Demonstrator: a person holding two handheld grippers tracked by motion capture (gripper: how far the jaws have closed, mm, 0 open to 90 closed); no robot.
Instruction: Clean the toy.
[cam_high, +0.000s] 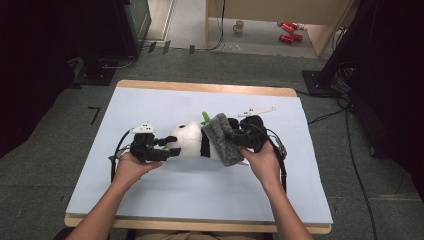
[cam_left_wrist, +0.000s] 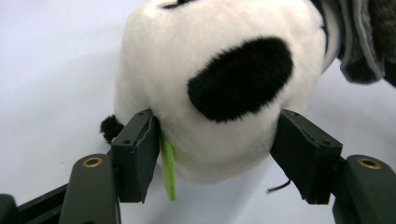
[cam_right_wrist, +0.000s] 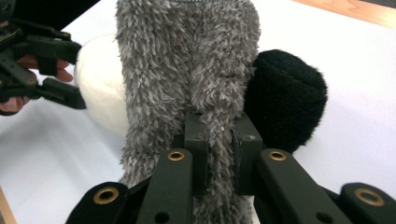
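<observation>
High view is showing a plush panda (cam_high: 192, 141) lying on its side in the middle of the counter (cam_high: 150, 190), with a grey fuzzy cloth (cam_high: 223, 138) draped over its body. Left gripper (cam_high: 165, 148) is sitting at the panda's white head — its fingers (cam_left_wrist: 135, 156) are spread, flanking the head on both sides. Right gripper (cam_high: 235, 138) is pinching the grey cloth — its fingers (cam_right_wrist: 198, 142) are clenched on a fold of it, beside the panda's black limb (cam_right_wrist: 285, 100).
</observation>
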